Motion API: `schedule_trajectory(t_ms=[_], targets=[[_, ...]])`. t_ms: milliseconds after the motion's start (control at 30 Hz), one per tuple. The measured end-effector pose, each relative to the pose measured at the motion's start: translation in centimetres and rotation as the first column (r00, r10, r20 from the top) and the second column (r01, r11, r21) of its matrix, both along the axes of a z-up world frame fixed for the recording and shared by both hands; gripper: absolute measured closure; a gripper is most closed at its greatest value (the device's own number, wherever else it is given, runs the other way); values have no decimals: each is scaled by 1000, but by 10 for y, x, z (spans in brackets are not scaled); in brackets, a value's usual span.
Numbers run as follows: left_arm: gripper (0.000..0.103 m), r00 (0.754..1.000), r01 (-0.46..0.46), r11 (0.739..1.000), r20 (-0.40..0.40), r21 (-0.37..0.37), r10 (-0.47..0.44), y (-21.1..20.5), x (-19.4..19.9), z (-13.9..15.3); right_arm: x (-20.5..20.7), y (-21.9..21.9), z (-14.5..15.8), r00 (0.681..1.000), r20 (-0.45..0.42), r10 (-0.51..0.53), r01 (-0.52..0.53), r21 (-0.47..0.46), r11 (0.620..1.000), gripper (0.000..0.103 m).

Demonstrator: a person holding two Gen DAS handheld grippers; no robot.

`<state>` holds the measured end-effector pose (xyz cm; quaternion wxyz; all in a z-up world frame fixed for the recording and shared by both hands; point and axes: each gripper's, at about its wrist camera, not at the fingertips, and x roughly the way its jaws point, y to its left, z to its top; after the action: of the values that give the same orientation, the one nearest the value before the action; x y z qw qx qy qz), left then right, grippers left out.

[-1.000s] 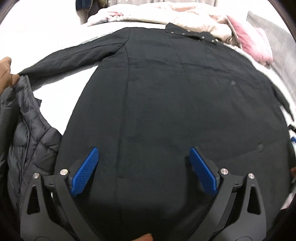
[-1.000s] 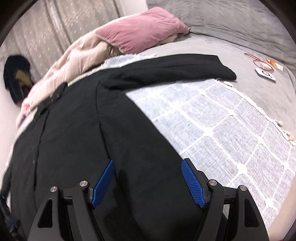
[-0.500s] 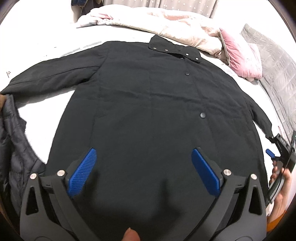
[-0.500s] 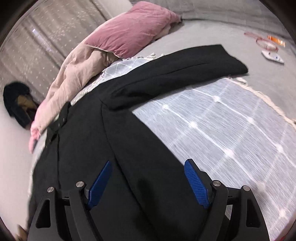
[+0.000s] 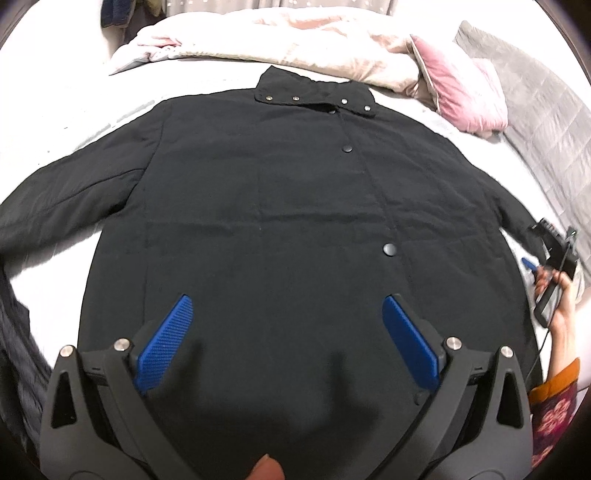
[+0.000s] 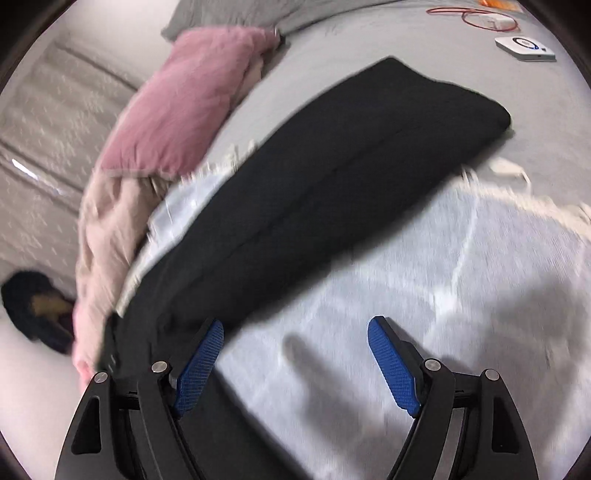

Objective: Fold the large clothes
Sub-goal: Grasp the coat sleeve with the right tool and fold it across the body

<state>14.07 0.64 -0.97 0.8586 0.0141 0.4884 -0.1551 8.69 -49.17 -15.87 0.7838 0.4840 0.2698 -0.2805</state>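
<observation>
The black coat (image 5: 280, 206) is lying flat and face up on the pale checked blanket (image 6: 424, 280), collar (image 5: 314, 98) toward the bedding, snaps done up, both sleeves spread out to the sides. Nothing is folded yet, so I'm judging this as the very start: I'm lining up for the first sleeve fold.

My right gripper (image 6: 295, 363) is hanging over the blanket just beside the right sleeve (image 6: 351, 162), jaws wide apart with only blanket between the blue pads, the near pad at the sleeve's edge. The right-wrist view is blurred, so I can't tell whether that pad is touching cloth. My left gripper (image 5: 284, 339) is hovering above the coat's lower front, jaws also spread wide, gripping nothing.

Next, I reckon, I'm needing to get the right jaws around the sleeve, near the cuff, pinch both layers and carry it across the chest; the left should be taking the left sleeve (image 5: 74, 188) the same way.

Around the coat: a pink pillow (image 6: 184, 103) and a beige comforter (image 5: 295, 44) are bunched just beyond the collar, close enough to crowd the shoulder. A dark quilted jacket (image 5: 18, 354) is lying at the left edge, near the left sleeve's end. Beyond the right cuff, a small white device (image 6: 524, 48) and a red cord (image 6: 476, 18) are sitting well clear on the grey sheet (image 6: 406, 40).
</observation>
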Motion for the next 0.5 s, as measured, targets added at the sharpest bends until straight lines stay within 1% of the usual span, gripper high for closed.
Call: schedule_trajectory(t_ms=[167, 200, 267, 333, 367, 433, 467, 500], targets=[[1, 999, -3, 1000, -43, 5, 3, -3, 9, -16, 12, -16, -2, 998, 35, -42, 44, -53, 998, 22], [1, 999, 1, 1000, -48, 7, -1, -4, 9, -18, 14, -15, -1, 998, 30, -54, 56, -71, 996, 23], [1, 998, 20, 1000, -57, 18, -19, -7, 11, -22, 22, -11, 0, 997, 17, -72, 73, -103, 992, 30], [1, 998, 37, 999, -60, 25, -36, -9, 11, -24, 30, -8, 1, 998, 38, -58, 62, -111, 992, 54], [1, 997, 42, 999, -58, 25, -40, -10, 11, -24, 32, -7, 1, 998, 48, -46, 51, -114, 992, 58], [1, 997, 52, 998, -55, 21, -51, -11, 12, -24, 37, -2, 3, 998, 56, -29, 37, -142, 989, 75], [1, 997, 57, 998, -52, 21, -56, -12, 12, -23, 38, 1, 6, 998, 54, -24, 33, -170, 985, 80], [1, 997, 62, 998, -48, 21, -61, -13, 12, -23, 36, 3, 9, 998, 56, -18, 28, -186, 982, 88]])
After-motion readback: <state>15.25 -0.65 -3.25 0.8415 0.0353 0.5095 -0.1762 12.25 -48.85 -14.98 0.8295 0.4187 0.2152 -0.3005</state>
